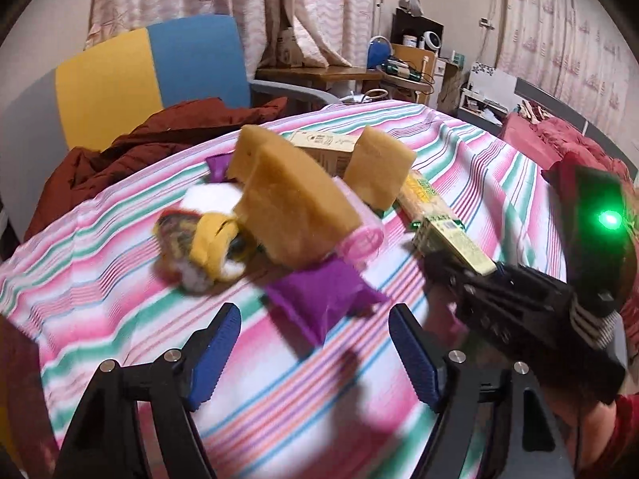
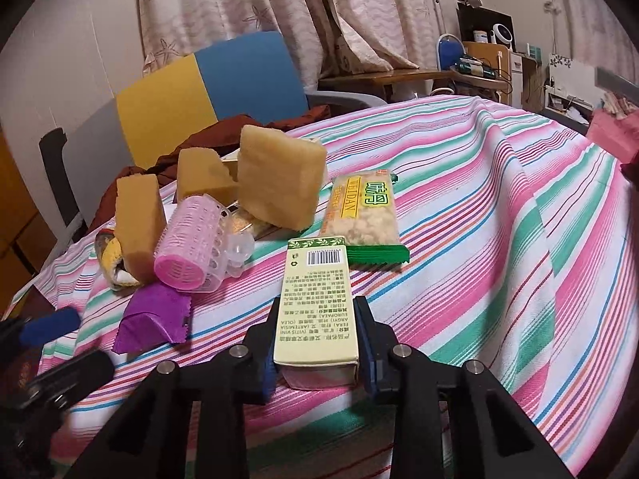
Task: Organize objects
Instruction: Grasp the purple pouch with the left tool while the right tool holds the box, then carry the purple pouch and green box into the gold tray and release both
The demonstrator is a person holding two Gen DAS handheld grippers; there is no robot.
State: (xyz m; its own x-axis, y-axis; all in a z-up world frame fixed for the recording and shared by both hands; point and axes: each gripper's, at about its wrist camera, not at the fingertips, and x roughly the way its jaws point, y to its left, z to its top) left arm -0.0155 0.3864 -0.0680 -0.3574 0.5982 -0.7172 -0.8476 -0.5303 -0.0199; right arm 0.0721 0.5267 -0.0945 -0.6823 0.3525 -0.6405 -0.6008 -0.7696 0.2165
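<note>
In the right wrist view my right gripper (image 2: 318, 303) is shut on the near end of a pale green carton (image 2: 315, 279) with a barcode, its far end resting on the striped cloth (image 2: 479, 239). The left wrist view shows that carton (image 1: 451, 239) with the right gripper (image 1: 443, 275) at its end. My left gripper (image 1: 313, 319) stands open just short of a purple pouch (image 1: 315, 299), nothing between its pads. Behind the pouch lie a pink hair roller (image 1: 359, 235), three tan foam blocks (image 1: 291, 215) and a rolled yellow cloth (image 1: 207, 239).
A green-and-yellow snack packet (image 2: 363, 215) lies beyond the carton. A light cardboard box (image 1: 323, 143) sits behind the foam blocks. A dark red garment (image 1: 131, 147) and a blue-and-yellow chair (image 1: 151, 68) stand at the far left edge. The cloth's right side (image 2: 539, 183) holds no objects.
</note>
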